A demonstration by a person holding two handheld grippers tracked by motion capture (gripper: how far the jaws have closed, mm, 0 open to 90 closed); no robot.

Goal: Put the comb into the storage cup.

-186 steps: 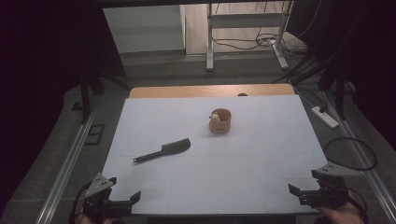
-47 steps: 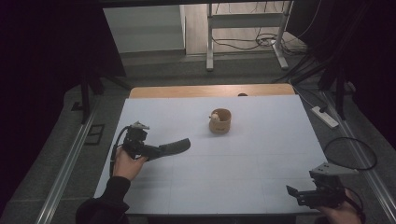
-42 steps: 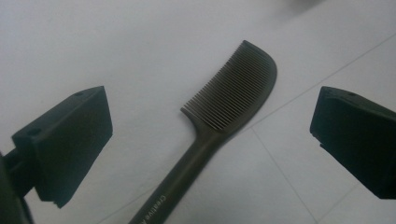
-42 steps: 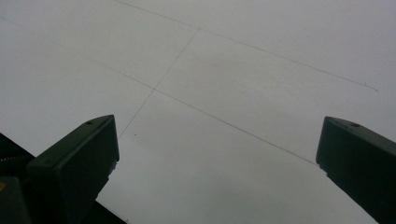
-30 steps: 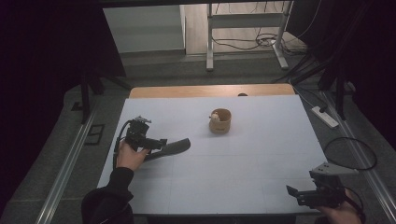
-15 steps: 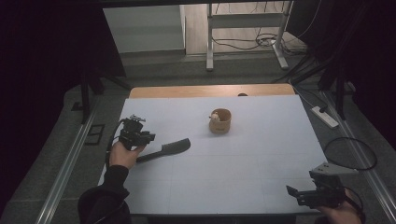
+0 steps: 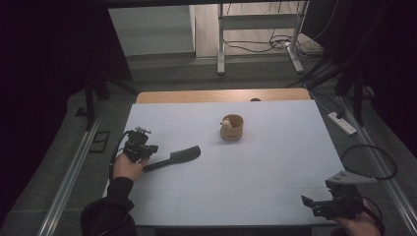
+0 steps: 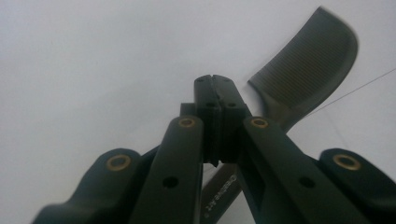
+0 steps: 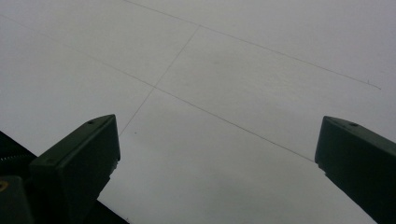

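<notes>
A flat black plastic comb with a long thin handle and a broad curved toothed head [image 7: 173, 158] lies on the white tabletop [image 7: 246, 167], on its left half and well apart from the small round wooden cup [image 7: 231, 127] near the middle. The handle end is met by the left gripper [image 7: 143, 152], whose jaws have just been closing. In the left gripper view they are seen pressed together, with the printed handle [image 8: 224, 189] passing under them rather than plainly between the pads. Whether the comb is actually pinched cannot be told, and the grip is judged doubtful.

The comb is judged to be light and fairly stiff, though the slim handle may flex a little. Its smooth plastic is probably slippery, and so thin a piece lying flat on the table leaves little edge for the pads to catch. The handle is judged the better place to take hold, close to where it widens into the head, so that the heavier toothed end does not swing down. The fine teeth [image 8: 306, 70] are best left untouched.

The right gripper [image 7: 324, 206] is held at the near right corner with its jaws wide apart over bare table.
</notes>
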